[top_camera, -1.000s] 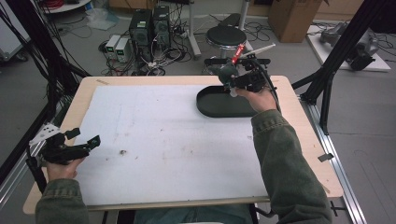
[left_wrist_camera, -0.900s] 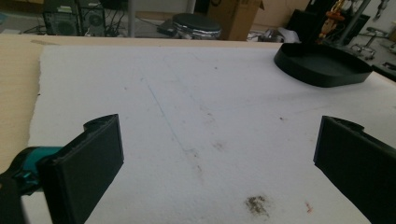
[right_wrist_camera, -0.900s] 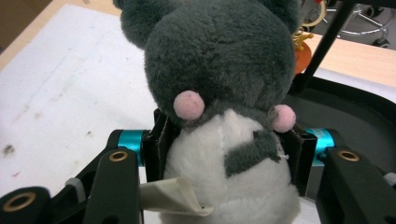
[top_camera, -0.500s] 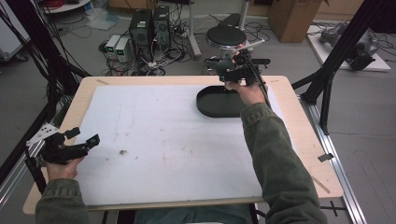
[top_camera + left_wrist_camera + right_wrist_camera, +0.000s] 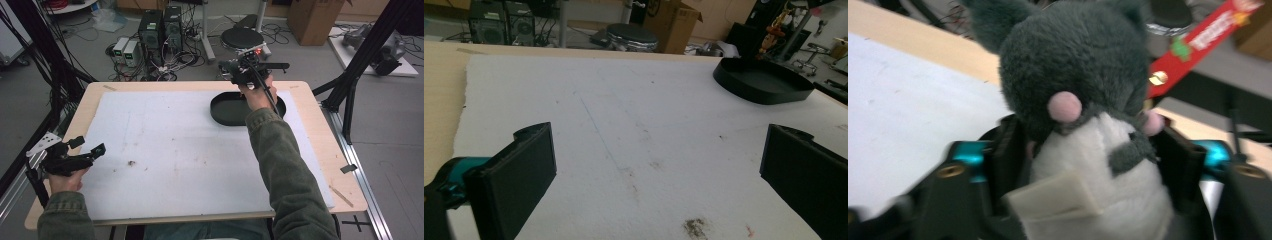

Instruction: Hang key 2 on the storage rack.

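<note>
Right gripper (image 5: pixel 239 67) has lifted past the empty black tray (image 5: pixel 225 111), clamping a plush toy (image 5: pixel 1083 105); left gripper (image 5: pixel 86 150) wide open.

The left tool (image 5: pixel 656 175) hangs with jaws wide apart over the white mat (image 5: pixel 634 115), the black tray (image 5: pixel 764 82) far off.

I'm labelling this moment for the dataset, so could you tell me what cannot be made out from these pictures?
- Plush toy: the right gripper view crops its ears at the top edge, and the jaws cover its sides.
- Right gripper: in the high view, the hand hides what it holds.
- Black tray: the sleeve covers part of the inside in the high view.
- Dark speck on the white mat: too small to identify.
</note>
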